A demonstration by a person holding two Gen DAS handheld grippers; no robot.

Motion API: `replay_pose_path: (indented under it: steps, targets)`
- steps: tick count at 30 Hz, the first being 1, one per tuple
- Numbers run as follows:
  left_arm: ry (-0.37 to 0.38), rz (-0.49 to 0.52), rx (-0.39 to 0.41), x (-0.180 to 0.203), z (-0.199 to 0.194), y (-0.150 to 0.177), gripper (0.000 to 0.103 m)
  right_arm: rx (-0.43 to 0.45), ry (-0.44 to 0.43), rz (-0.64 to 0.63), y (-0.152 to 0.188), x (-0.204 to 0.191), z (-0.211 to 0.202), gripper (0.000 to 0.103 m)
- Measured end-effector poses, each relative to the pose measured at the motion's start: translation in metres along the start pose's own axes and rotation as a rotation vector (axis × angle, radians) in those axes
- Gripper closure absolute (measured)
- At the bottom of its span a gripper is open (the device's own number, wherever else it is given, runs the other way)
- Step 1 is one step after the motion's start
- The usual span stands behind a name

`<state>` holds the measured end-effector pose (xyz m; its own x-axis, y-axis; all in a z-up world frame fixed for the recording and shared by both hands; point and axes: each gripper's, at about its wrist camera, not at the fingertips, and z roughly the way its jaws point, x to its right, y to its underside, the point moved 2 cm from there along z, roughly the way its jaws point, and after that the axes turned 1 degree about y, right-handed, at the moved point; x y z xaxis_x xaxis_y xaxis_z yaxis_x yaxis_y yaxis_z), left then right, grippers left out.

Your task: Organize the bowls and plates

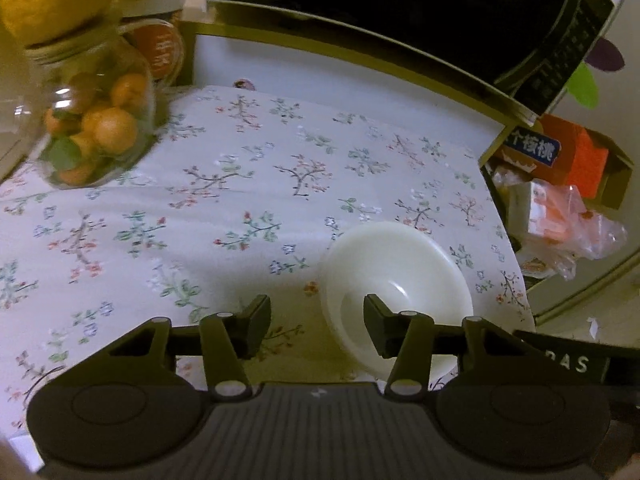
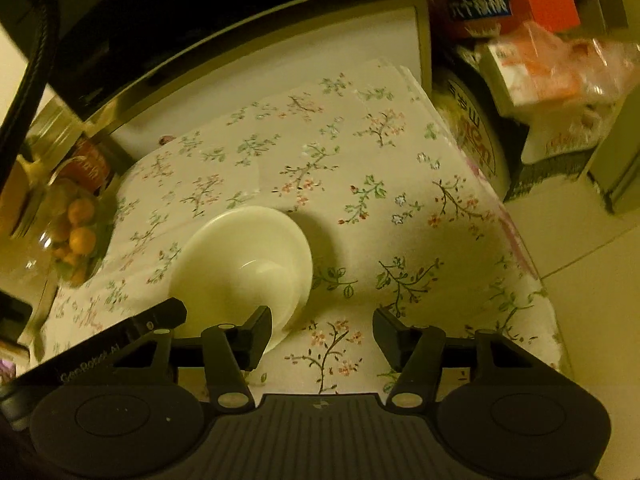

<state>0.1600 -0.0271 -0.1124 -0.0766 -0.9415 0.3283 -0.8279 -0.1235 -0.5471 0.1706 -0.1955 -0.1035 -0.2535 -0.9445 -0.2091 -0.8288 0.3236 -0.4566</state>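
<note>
A white bowl (image 1: 394, 280) sits upright on the floral tablecloth (image 1: 240, 200) near the table's front right. My left gripper (image 1: 316, 328) is open and empty; its right finger hangs over the bowl's near side, its left finger over the cloth. In the right wrist view the same bowl (image 2: 244, 264) appears to rest on a second white dish. My right gripper (image 2: 322, 336) is open and empty, just right of the bowl, with its left finger at the bowl's near rim. The left gripper's body (image 2: 100, 360) shows at the lower left there.
A glass jar of small oranges (image 1: 92, 132) stands at the table's back left. A black microwave (image 1: 400, 12) sits on a shelf behind. Boxes and plastic bags (image 1: 560, 200) crowd the right, beyond the table edge. Tiled floor (image 2: 580, 300) lies to the right.
</note>
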Motion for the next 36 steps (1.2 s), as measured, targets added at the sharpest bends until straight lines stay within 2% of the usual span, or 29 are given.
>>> replay_pose_path:
  steps: [1, 3, 4, 6, 7, 8, 9, 21, 26, 30, 36]
  targets:
    - [0.004, 0.003, -0.007, 0.001, 0.003, 0.001, 0.064, -0.001, 0.000, 0.016, 0.000, 0.001, 0.003, 0.050]
    - [0.018, 0.000, -0.032, 0.001, 0.008, 0.003, 0.077, -0.009, -0.006, 0.043, -0.001, 0.004, 0.010, 0.061]
    - [0.026, -0.003, -0.041, 0.001, 0.010, 0.004, 0.080, -0.015, -0.012, 0.056, -0.001, 0.006, 0.013, 0.067]
    - [0.052, -0.002, -0.051, 0.002, 0.010, 0.006, 0.092, -0.028, -0.029, 0.083, 0.000, 0.007, 0.017, 0.081]
    - [0.060, -0.001, -0.053, 0.003, 0.009, 0.006, 0.094, -0.033, -0.037, 0.092, 0.000, 0.007, 0.018, 0.085]
    - [0.059, -0.002, -0.054, 0.003, 0.007, 0.006, 0.095, -0.038, -0.051, 0.096, 0.000, 0.006, 0.018, 0.094]
    - [0.057, -0.007, -0.055, 0.003, 0.004, 0.006, 0.095, -0.041, -0.064, 0.097, 0.001, 0.005, 0.016, 0.095]
    - [0.063, 0.000, -0.012, 0.017, -0.061, 0.016, 0.094, 0.010, -0.104, 0.012, 0.007, -0.006, -0.042, 0.094]
    - [0.066, 0.045, -0.024, 0.021, -0.088, 0.043, 0.094, 0.027, -0.101, -0.070, 0.032, -0.008, -0.073, 0.092]
    - [0.059, 0.047, -0.033, 0.019, -0.103, 0.063, 0.094, 0.011, -0.114, -0.081, 0.061, 0.000, -0.091, 0.091]
    - [0.057, 0.085, -0.047, 0.022, -0.114, 0.087, 0.093, -0.008, -0.103, -0.130, 0.093, 0.004, -0.098, 0.089]
